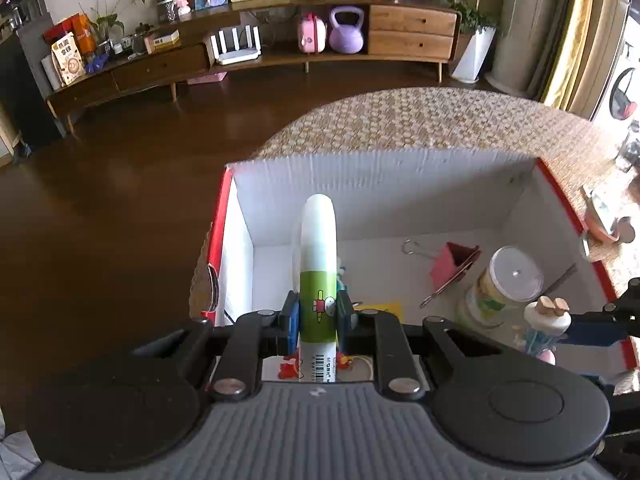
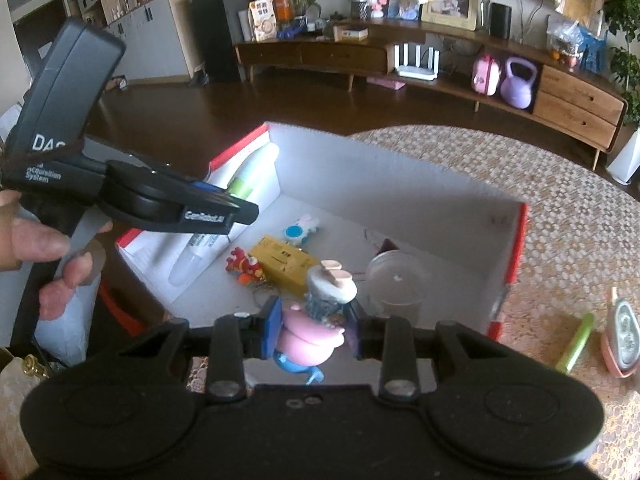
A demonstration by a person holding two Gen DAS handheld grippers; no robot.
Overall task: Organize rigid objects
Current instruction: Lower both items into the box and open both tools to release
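Rigid objects are seen both in the grippers and inside a white box (image 1: 384,184) with red outer walls, which is set on a woven mat (image 1: 420,120). A green-and-white glue stick (image 1: 319,280) is pinched between the blue pads of the left gripper (image 1: 318,316), its white cap pointing up and away over the near left part of the box; in the right wrist view the same stick (image 2: 248,184) is seen slanting above the box's left wall, and the person's hand (image 2: 44,248) is wrapped around that gripper's handle. A pink-and-blue figurine (image 2: 316,320) with a pale round head is clamped between the pads of the right gripper (image 2: 312,330), held over the near edge of the box. On the box floor a pink binder clip (image 1: 454,266) is seen beside a clear-lidded jar (image 1: 504,284). A yellow packet (image 2: 286,262) is laid near the middle, with a small red toy (image 2: 244,266) touching its left end and a blue-and-white bunny toy (image 2: 302,230) just beyond it. Outside the box, on the mat to the right, a green stick (image 2: 576,342) and a pink oval case (image 2: 622,332) are laid near each other. Beyond the mat, a dark wooden floor (image 1: 120,168) and a long low wooden cabinet (image 1: 412,32) with a purple kettlebell (image 1: 346,32) on its shelf are visible.
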